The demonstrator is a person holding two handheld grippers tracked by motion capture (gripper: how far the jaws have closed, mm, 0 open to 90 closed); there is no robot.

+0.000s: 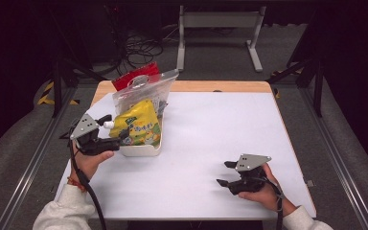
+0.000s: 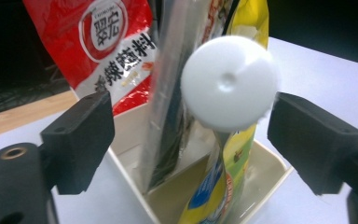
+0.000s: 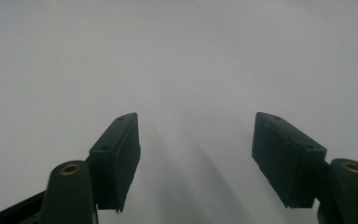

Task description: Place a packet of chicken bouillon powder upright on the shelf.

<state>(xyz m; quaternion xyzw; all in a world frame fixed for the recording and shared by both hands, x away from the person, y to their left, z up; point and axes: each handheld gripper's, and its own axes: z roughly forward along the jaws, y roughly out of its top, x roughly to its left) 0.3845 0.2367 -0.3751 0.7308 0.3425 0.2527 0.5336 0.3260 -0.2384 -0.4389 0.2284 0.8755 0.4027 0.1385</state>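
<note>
Here the left gripper [image 2: 189, 135] stands wide open around the yellow pouch's white cap [image 2: 230, 83], pads clear; right gripper [image 3: 196, 161] open, empty.

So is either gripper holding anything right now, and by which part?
Nothing is held. The left gripper has its jaws open on either side of the yellow pouch's white cap, not pressing it. The right gripper is open over the bare table.

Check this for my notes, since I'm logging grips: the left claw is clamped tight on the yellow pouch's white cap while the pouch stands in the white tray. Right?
Not quite. The left claw is open: in the left gripper view its jaws stand apart on either side of the white cap, with a gap on the left side. The yellow pouch does stand in the white tray.
</note>
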